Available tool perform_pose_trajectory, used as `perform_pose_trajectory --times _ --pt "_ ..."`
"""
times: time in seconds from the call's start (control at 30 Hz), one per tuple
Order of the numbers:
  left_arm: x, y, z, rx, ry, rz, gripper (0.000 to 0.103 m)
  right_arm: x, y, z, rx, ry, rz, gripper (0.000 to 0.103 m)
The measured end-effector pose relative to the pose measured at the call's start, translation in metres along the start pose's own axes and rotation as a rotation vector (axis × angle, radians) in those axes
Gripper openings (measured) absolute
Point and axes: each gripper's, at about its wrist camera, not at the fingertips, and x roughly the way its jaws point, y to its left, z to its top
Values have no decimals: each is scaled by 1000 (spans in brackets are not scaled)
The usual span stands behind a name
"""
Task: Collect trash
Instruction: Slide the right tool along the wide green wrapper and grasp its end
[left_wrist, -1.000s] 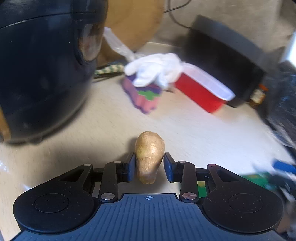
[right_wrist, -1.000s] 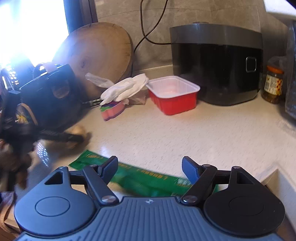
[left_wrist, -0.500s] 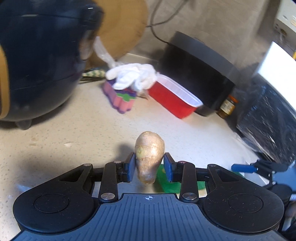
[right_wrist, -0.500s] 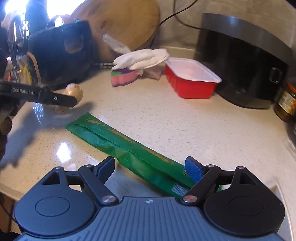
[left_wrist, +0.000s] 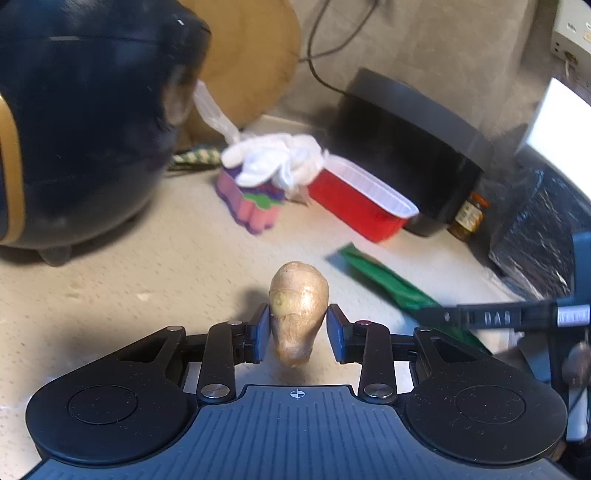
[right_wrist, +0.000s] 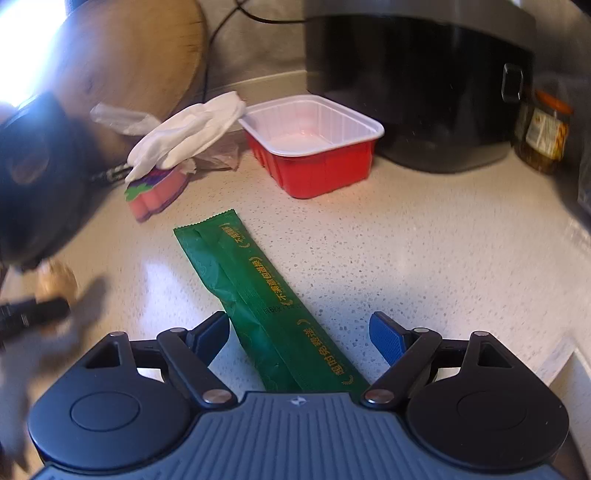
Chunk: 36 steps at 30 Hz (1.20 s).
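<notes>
Jaws: left gripper (left_wrist: 298, 328) clamped on a piece of ginger (left_wrist: 297, 310); right gripper (right_wrist: 298, 332) spread wide over the green wrapper (right_wrist: 258, 295).

Largest first: the speckled countertop (right_wrist: 424, 236) carries a black cooker (right_wrist: 413, 81), a red tray (right_wrist: 314, 147), a white glove (right_wrist: 188, 136) draped on a coloured sponge (right_wrist: 155, 192), then the wrapper lying flat and slanted. Its near end runs between the right gripper's open fingers, touching neither pad as far as I can tell. The step in hand looks like the reach for the wrapper; next the fingers should lower to the counter and close across its thin width. The ginger hangs clear above the counter.
</notes>
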Motion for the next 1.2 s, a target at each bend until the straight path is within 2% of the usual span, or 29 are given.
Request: perform_pose_trajectory --times 0.13,0.23,0.37,0.43,0.47,0.53,0.63,0.8,1.03,1.1,1.2 --pt "1 -1 -2 4 3 -5 37 -3 3 -6 -20 5 -2 84" --pt "1 0 -2 -5 2 -1 37 -14 14 -13 -124 -3 -13 84" --pt "4 1 -2 -17 13 -3 37 -33 20 -16 -227 -47 -75 84" --pt "4 1 -3 -16 17 3 37 -38 19 -21 -260 -72 -106 88" --pt "5 1 -3 -15 20 3 37 -39 18 -25 -285 -70 -106 94" --pt "5 0 -3 -13 22 0 37 -39 17 -32 -300 -41 -91 96" --pt "5 0 -3 -10 20 0 37 -34 8 -37 -221 45 -2 96" --pt "6 -1 -3 -6 24 -1 37 -39 18 -44 -204 43 40 97" --pt "6 0 -3 -14 27 -5 37 -54 39 -54 -189 65 206 96" --pt "7 0 -4 -11 30 -10 37 -56 42 -56 -209 41 184 96" --pt "8 -1 -4 -9 34 -11 37 -59 41 -58 -245 -2 98 96"
